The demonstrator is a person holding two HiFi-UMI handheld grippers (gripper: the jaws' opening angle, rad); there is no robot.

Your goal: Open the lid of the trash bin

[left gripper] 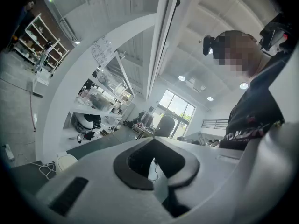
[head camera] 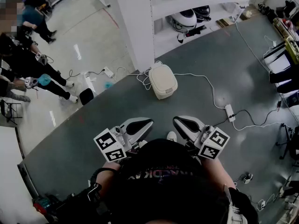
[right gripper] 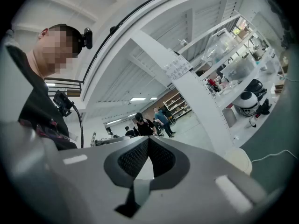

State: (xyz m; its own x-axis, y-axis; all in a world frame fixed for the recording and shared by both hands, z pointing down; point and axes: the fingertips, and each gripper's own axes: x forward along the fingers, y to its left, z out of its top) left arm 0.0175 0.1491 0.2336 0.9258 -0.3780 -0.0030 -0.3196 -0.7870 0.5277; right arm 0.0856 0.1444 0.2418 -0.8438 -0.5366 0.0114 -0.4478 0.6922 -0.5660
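The cream trash bin [head camera: 162, 81] stands on the dark grey floor with its lid down, a little ahead of me. It also shows low at the left as the bin [left gripper: 65, 161] in the left gripper view and low at the right as the bin [right gripper: 241, 159] in the right gripper view. My left gripper [head camera: 148, 122] and right gripper [head camera: 176, 120] are held close to my body, side by side and level, well short of the bin. Both pairs of jaws meet at their tips, left gripper [left gripper: 154, 141] and right gripper [right gripper: 147, 139], with nothing between them.
A white column [head camera: 133, 22] rises just behind the bin, with shelves [head camera: 196, 6] to its right. A white cable and power strip [head camera: 229, 112] lie on the floor at the right. People [head camera: 28, 64] stand at the far left. Equipment [head camera: 282, 64] lines the right edge.
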